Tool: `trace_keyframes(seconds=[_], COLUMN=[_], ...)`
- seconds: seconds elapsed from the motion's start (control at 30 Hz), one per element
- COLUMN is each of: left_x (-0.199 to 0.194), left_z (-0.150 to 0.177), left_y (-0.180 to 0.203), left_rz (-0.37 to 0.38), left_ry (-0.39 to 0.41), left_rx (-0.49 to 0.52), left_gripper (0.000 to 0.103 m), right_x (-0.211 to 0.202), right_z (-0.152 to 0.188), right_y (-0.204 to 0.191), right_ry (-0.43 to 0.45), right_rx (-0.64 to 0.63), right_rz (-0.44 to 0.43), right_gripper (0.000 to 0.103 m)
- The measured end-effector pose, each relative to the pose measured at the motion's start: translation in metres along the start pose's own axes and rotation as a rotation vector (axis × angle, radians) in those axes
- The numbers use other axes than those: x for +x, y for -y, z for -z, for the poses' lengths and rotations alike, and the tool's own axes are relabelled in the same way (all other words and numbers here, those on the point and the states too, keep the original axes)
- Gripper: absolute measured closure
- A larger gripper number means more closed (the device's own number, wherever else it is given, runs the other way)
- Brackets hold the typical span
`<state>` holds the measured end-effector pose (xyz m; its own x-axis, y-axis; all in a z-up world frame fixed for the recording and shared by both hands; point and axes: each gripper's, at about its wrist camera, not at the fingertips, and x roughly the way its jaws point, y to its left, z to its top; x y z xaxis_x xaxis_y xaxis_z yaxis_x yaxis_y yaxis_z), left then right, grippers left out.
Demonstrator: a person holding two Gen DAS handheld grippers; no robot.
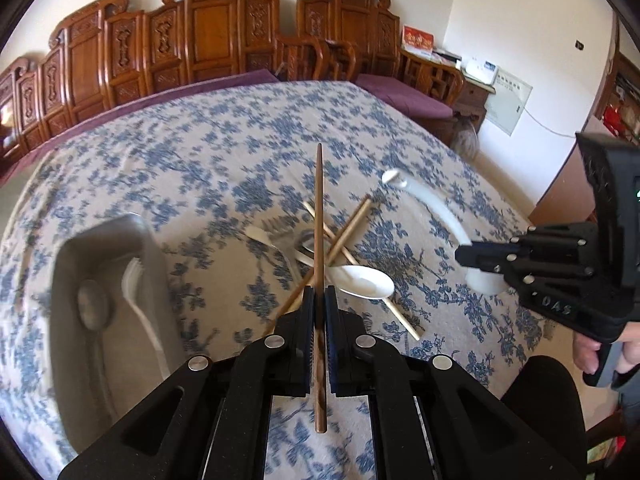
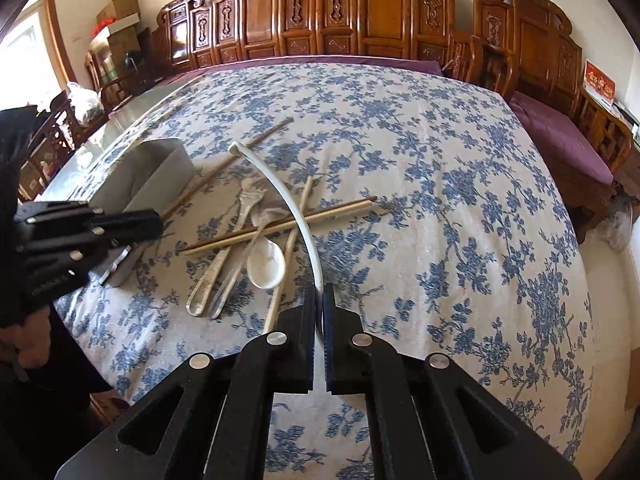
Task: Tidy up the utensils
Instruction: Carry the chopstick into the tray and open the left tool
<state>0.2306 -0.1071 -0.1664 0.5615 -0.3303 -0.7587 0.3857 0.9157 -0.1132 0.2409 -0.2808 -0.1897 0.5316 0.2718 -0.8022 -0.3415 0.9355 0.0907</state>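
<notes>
My left gripper (image 1: 319, 294) is shut on a dark brown chopstick (image 1: 319, 216) that points forward, held above the table. My right gripper (image 2: 319, 300) is shut on a white ceramic spoon (image 2: 280, 188), gripped at its bowl end with the curved handle reaching forward; it also shows in the left wrist view (image 1: 434, 210). On the cloth lies a pile: a white ceramic spoon (image 2: 266, 262), a metal fork (image 2: 224, 248), a metal spoon (image 2: 236, 272) and light wooden chopsticks (image 2: 280, 226). A metal tray (image 1: 112, 320) at the left holds a metal spoon (image 1: 93, 308) and a white fork (image 1: 140, 304).
The table carries a blue floral cloth (image 2: 440, 200). Carved wooden chairs (image 2: 360, 12) with purple cushions stand along the far side. The right gripper's body (image 1: 568, 264) is at the right in the left wrist view; the left gripper (image 2: 80, 232) is at the left in the right wrist view.
</notes>
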Motion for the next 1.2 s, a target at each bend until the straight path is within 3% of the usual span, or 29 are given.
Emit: trace_keyframes(seconds=[0.33, 0.63, 1.03, 1.2], left_x=[-0.047, -0.068, -0.052, -0.036], left_z=[0.000, 0.016, 0.043, 0.051], left_y=[-0.030, -0.077, -0.131, -0.138], left_rz=[-0.064, -0.112, -0.157, -0.184], left_ry=[0.059, 0.079, 0.021, -0.040], left_rx=[-0.028, -0.117, -0.234, -0.254], left_gripper=[0.099, 0.099, 0.099, 0.099], right_x=[-0.016, -0.025, -0.010, -0.004], right_z=[-0.015, -0.031, -0.050, -0.056], right_y=[-0.039, -0.081, -0.135, -0.150], right_ry=[0.042, 0.072, 0.064, 0.061], right_rx=[-0.025, -0.043, -0.062, -0.059], right_rz=[-0.034, -0.075, -0.125, -0.141], right_gripper=[0.099, 0.099, 0.099, 0.099])
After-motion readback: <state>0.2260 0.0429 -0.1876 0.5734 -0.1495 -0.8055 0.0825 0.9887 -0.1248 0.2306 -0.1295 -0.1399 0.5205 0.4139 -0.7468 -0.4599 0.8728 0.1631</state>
